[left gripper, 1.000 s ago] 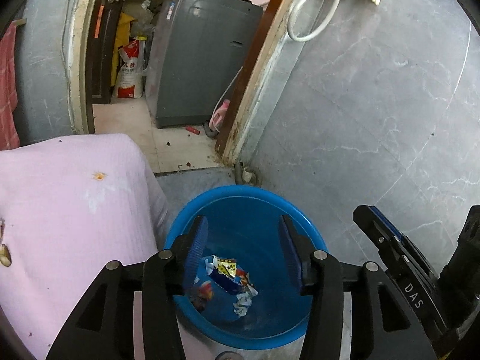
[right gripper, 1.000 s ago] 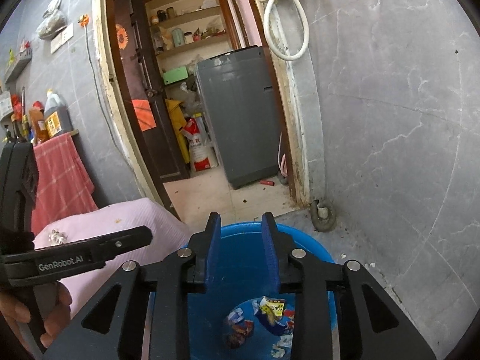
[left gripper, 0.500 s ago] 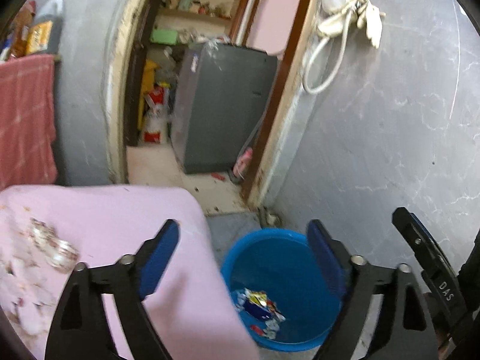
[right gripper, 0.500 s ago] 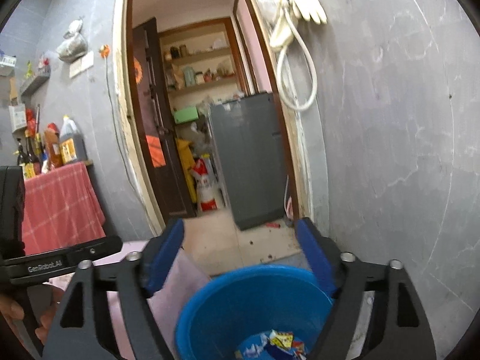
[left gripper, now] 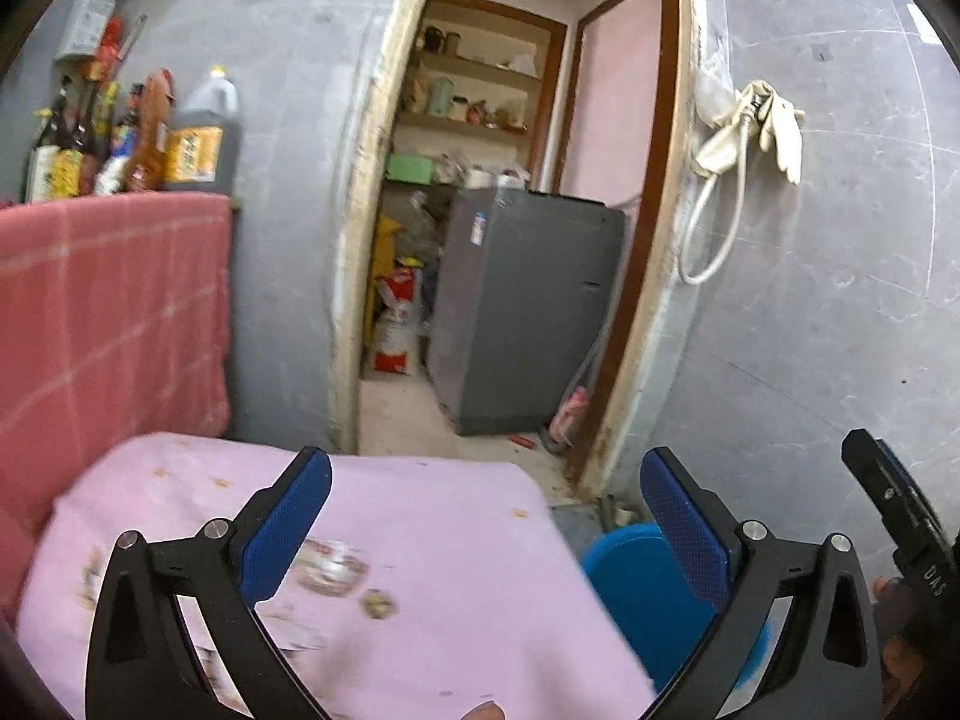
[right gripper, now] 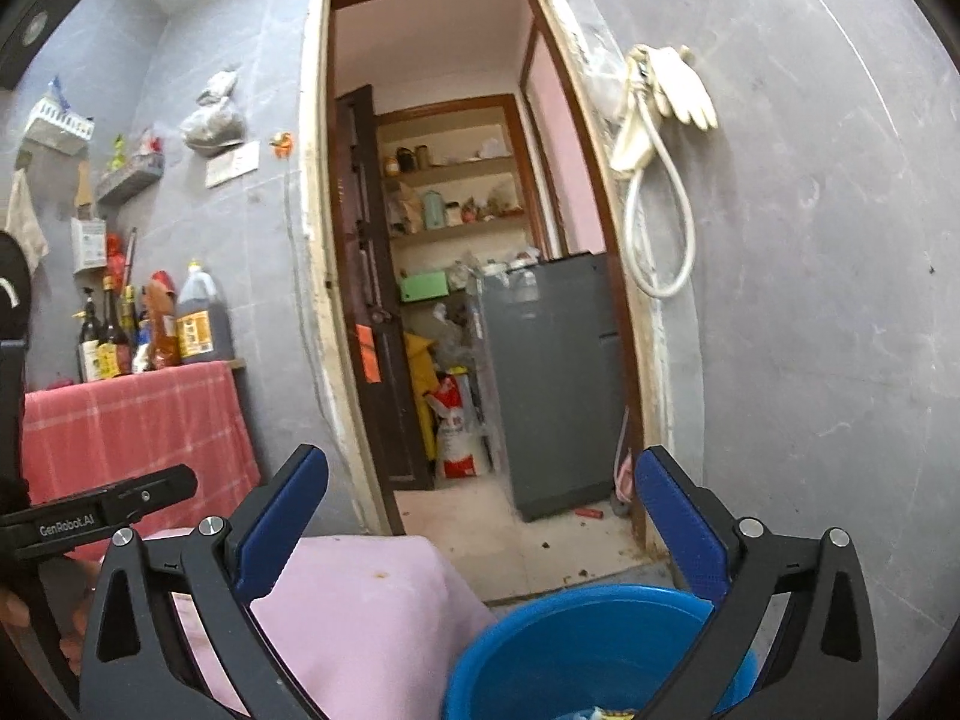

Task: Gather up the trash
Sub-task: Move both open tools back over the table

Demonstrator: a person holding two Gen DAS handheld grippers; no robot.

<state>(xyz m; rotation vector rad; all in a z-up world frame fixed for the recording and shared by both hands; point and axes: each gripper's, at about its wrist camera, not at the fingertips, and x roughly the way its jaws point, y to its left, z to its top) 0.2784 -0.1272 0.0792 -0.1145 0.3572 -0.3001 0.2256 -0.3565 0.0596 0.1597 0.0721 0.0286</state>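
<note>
Blue bucket (right gripper: pixel 576 654), lower right of the frame, already holds some wrappers. Scraps (left gripper: pixel 333 564) remain on the pink-clothed counter (left gripper: pixel 420 516), lower centre. My left tool (left gripper: pixel 485 504) and right tool (right gripper: pixel 482 504) gape wide, holding nothing. Roughly midway, I judge.

"GenRobot.AI" in white on the black bar of the left gripper (right gripper: pixel 99 519), seen from the right wrist cam. "DAS" on the black body of the right gripper (left gripper: pixel 933 570), left wrist cam. Bottle labels (right gripper: pixel 195 333) and sack (right gripper: pixel 459 432) print probably too blurred to read.
</note>
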